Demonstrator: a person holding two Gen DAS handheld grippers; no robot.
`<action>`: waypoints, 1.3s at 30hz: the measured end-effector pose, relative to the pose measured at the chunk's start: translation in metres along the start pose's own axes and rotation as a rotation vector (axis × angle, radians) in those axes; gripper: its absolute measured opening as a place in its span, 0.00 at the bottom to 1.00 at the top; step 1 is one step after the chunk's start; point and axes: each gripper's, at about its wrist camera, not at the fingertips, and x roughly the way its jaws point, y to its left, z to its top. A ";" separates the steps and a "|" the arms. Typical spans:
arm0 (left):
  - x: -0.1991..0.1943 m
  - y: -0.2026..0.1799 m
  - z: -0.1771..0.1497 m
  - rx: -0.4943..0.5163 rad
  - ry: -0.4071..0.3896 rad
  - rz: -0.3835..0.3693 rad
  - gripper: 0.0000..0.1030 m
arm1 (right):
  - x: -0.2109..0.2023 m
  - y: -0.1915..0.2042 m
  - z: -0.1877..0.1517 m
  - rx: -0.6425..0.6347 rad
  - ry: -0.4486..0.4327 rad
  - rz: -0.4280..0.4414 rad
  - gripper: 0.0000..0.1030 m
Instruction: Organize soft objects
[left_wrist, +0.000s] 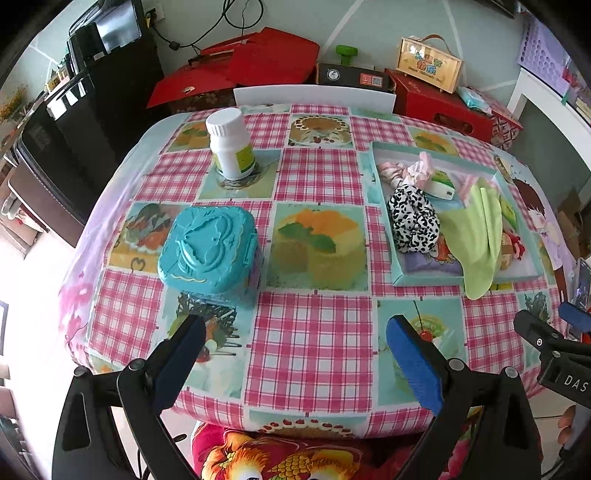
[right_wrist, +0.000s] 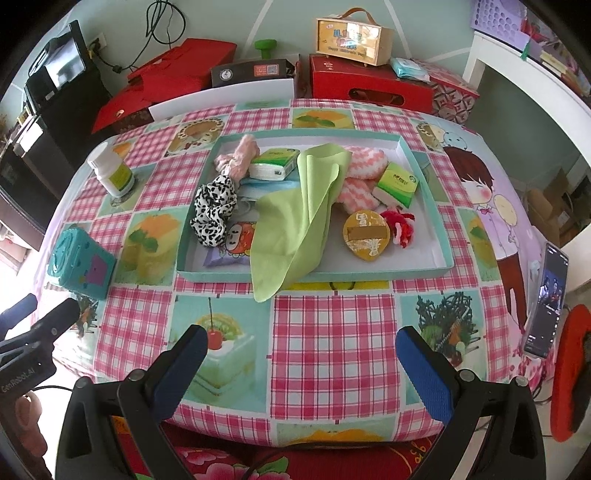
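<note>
A shallow teal tray (right_wrist: 314, 275) (left_wrist: 400, 278) holds the soft things: a green cloth (right_wrist: 299, 218) (left_wrist: 478, 236) draped over its front rim, a black-and-white scrunchie (right_wrist: 214, 210) (left_wrist: 413, 221), a pink scrunchie (right_wrist: 238, 158), a pink-white cloth (right_wrist: 364, 173), two tissue packs (right_wrist: 273, 164) (right_wrist: 397, 182), a red yarn piece (right_wrist: 400, 225) and a round gold pad (right_wrist: 365, 230). My left gripper (left_wrist: 295, 350) is open and empty above the table's near edge. My right gripper (right_wrist: 301, 354) is open and empty, in front of the tray.
A teal lidded box (left_wrist: 208, 251) (right_wrist: 81, 266) and a white pill bottle (left_wrist: 231, 146) (right_wrist: 110, 171) stand on the checked tablecloth at the left. A phone (right_wrist: 546, 299) leans at the right edge. Red boxes (right_wrist: 369, 90) line the far side.
</note>
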 end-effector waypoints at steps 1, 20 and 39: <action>0.000 0.001 0.000 -0.002 0.001 0.000 0.95 | 0.000 0.000 0.000 0.000 0.001 -0.001 1.00; -0.002 0.000 -0.002 0.002 0.001 -0.009 0.95 | 0.000 0.003 -0.002 -0.010 0.006 0.000 1.00; -0.004 -0.001 -0.002 0.004 -0.003 -0.016 0.95 | -0.001 0.005 -0.002 -0.016 0.003 -0.002 1.00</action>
